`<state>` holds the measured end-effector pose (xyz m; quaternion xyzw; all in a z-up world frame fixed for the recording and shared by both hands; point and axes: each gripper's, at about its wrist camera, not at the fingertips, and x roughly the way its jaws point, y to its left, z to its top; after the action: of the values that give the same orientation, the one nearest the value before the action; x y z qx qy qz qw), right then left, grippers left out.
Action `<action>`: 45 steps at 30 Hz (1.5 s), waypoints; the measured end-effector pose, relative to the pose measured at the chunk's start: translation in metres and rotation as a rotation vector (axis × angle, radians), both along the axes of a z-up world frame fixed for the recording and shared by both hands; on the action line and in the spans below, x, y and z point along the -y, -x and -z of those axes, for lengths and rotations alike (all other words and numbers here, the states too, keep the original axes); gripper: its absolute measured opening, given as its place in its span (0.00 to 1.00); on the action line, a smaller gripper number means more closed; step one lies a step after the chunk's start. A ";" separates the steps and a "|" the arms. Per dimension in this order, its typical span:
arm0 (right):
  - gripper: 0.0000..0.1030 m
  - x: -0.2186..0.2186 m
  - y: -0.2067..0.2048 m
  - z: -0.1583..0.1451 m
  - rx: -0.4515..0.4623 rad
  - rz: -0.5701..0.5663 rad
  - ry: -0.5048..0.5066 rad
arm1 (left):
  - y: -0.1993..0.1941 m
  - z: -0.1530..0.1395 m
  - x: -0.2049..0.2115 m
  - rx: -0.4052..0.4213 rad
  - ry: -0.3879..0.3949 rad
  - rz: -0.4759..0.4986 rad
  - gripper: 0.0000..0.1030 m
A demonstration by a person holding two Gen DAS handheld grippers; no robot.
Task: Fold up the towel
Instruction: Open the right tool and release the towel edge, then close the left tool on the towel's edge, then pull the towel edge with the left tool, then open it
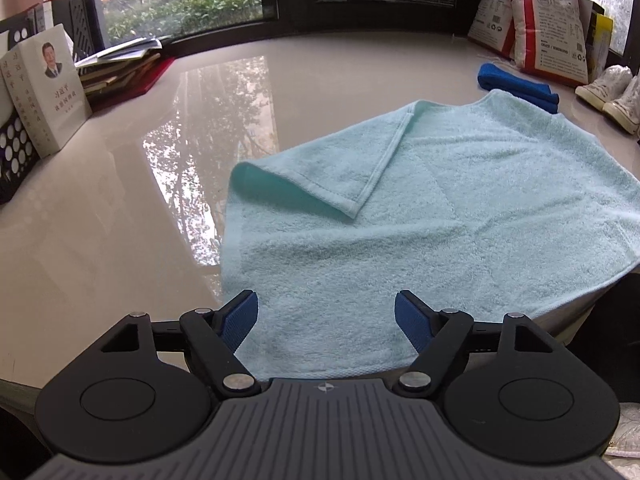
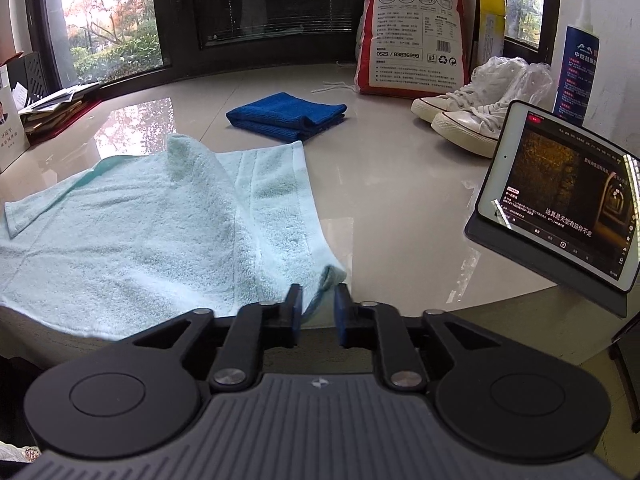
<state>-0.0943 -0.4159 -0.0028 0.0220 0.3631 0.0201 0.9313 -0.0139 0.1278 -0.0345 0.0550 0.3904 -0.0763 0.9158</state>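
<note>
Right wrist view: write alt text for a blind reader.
The right tongs, slightly open, flank the near corner of a light blue towel on a glossy table. Behind lie a folded dark blue cloth, white sneakers and a propped tablet.

Rice bag [image 2: 412,36] reads, seemingly, "0523 / 83836999".

Terry towel [image 1: 420,216], glossy tbl [image 1: 120,220]

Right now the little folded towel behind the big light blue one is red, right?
Not red. The small folded towel behind the light blue towel is dark blue, as the right wrist view shows. It does lie folded on the table.
</note>
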 end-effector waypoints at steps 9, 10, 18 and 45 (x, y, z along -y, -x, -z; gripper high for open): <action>0.34 -0.001 -0.010 -0.003 0.009 -0.008 0.009 | -0.043 -0.002 0.006 -0.001 0.039 0.001 0.61; 0.34 -0.002 -0.011 -0.003 0.008 -0.010 0.009 | -0.050 -0.001 0.006 -0.004 0.048 -0.001 0.59; 0.34 -0.007 -0.020 -0.001 -0.008 -0.027 0.014 | -0.089 0.004 0.011 -0.033 0.103 -0.002 0.54; 0.39 -0.022 -0.043 0.011 -0.049 -0.054 0.034 | -0.096 -0.010 0.006 0.118 0.190 -0.101 0.05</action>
<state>-0.0514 -0.3935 -0.0135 -0.0031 0.3863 0.0386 0.9215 0.0822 0.1215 -0.0241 -0.0474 0.3289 -0.0634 0.9410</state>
